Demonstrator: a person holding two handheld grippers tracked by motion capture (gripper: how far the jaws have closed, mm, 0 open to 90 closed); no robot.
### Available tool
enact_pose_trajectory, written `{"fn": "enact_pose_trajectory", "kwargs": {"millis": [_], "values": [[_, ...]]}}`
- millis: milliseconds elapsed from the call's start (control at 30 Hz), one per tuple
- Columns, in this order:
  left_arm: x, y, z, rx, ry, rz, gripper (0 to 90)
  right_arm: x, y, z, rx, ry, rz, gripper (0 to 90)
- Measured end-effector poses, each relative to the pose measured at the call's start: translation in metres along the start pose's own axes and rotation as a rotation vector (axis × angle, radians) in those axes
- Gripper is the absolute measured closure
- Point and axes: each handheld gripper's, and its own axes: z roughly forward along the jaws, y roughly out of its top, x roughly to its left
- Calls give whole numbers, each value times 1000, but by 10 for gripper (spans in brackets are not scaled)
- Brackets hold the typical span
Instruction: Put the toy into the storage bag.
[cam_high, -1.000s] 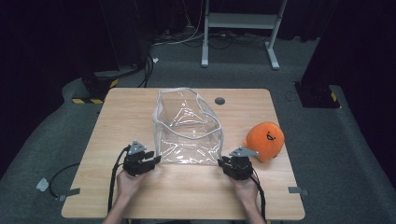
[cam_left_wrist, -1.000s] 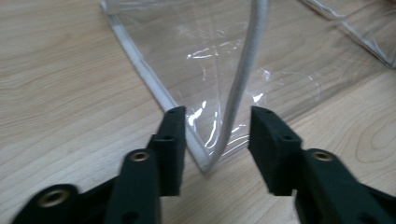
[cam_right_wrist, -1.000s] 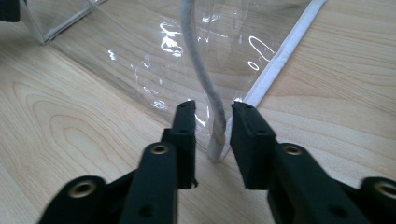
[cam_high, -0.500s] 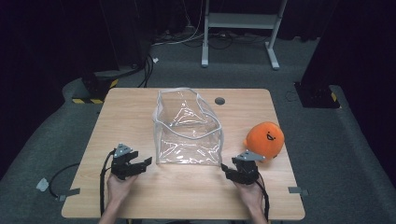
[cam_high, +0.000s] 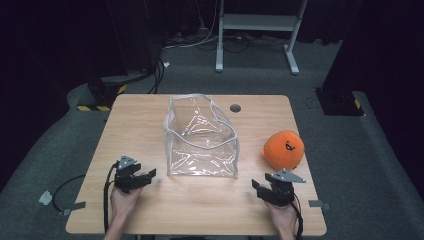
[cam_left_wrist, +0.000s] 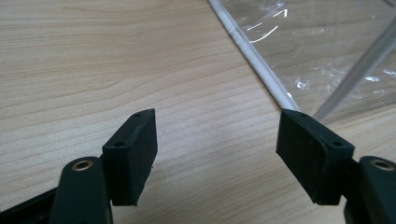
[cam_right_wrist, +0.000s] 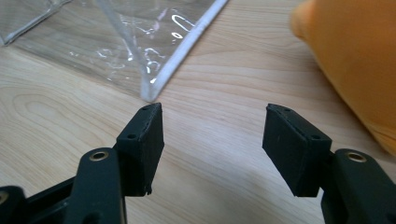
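Standing open-topped at mid-surface, a clear plastic bag is sitting between both tools. An orange plush toy is lying to its right. The left hand-held gripper and right hand-held gripper are resting released, grasping nothing, on the wooden surface.

Two black tools, left tool, right tool, grey triangular top plates, black trailing cables, screw-holed pads
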Motion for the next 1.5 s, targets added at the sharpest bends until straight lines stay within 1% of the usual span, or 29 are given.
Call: {"fn": "enact_pose_trajectory", "kwargs": {"millis": [33, 67, 100, 133, 167, 200, 233, 267, 300, 333, 367, 500, 533, 600, 667, 700, 767, 800, 867, 933, 967, 1067, 1100, 1200, 1233, 1267, 1333, 1500], "values": [[0, 0, 0, 0, 0, 0, 291, 0, 0, 0, 0, 0, 0, 374], [0, 0, 2, 8, 10, -8, 285, -6, -4, -4, -6, -6, 35, 367], [0, 0, 2, 8, 10, -8, 285, -6, -4, -4, -6, -6, 35, 367], [0, 0, 3, 11, 21, -1, 285, -12, -7, -8, -5, 1, 77, 354], [0, 0, 6, 16, 27, -1, 285, -14, -8, -10, -4, -3, 85, 349], [0, 0, 6, 16, 27, -1, 285, -16, -10, -13, -5, -14, 88, 344], [1, 0, 8, 25, 43, 9, 284, -18, -12, -15, -10, -23, 91, 336], [1, 0, 8, 25, 43, 9, 283, -18, -12, -15, -10, -23, 91, 336], [2, -1, 10, 31, 56, 12, 282, -22, -16, -19, -19, -36, 111, 319], [3, -2, 12, 47, 69, 22, 279, -24, -17, -21, -25, -43, 120, 313], [3, -2, 13, 55, 74, 23, 277, -26, -18, -22, -30, -50, 119, 309], [1, -2, 15, 50, 83, 34, 267, -30, -20, -26, -32, -66, 136, 289], [0, -3, 15, 50, 87, 42, 264, -33, -21, -29, -39, -88, 131, 274], [-2, -5, 17, 26, 98, 54, 262, -36, -22, -32, -50, -104, 143, 255], [-5, -5, 18, 32, 117, 76, 262, -37, -23, -33, -55, -100, 151, 250], [-5, -5, 18, 33, 113, 74, 256, -42, -24, -35, -62, -86, 163, 246], [-5, -5, 18, 33, 113, 74, 256, -43, -24, -36, -64, -85, 169, 245], [-5, -5, 18, 33, 113, 74, 255, -47, -24, -38, -72, -75, 188, 239], [-5, -5, 18, 33, 114, 73, 255, -49, -23, -38, -73, -74, 191, 232], [-5, -5, 18, 33, 116, 73, 254, -51, -21, -41, -72, -83, 194, 215], [-6, -5, 18, 33, 116, 72, 254, -53, -18, -41, -70, -94, 200, 199], [-6, -5, 18, 33, 117, 71, 252, -55, -14, -41, -65, -106, 195, 194], [-6, -6, 18, 33, 117, 71, 252, -56, -12, -40, -65, -117, 195, 194], [-6, -5, 18, 33, 116, 70, 251, -67, -5, -40, -91, -104, 210, 188], [-6, -5, 18, 33, 116, 71, 251, -67, -5, -40, -91, -104, 210, 188], [-6, -5, 18, 33, 116, 71, 251, -69, -2, -40, -97, -103, 198, 184], [-6, -5, 18, 33, 115, 71, 252, -72, 1, -39, -90, -101, 187, 173], [-6, -5, 18, 34, 114, 71, 251, -76, 7, -39, -87, -106, 190, 161]]}}
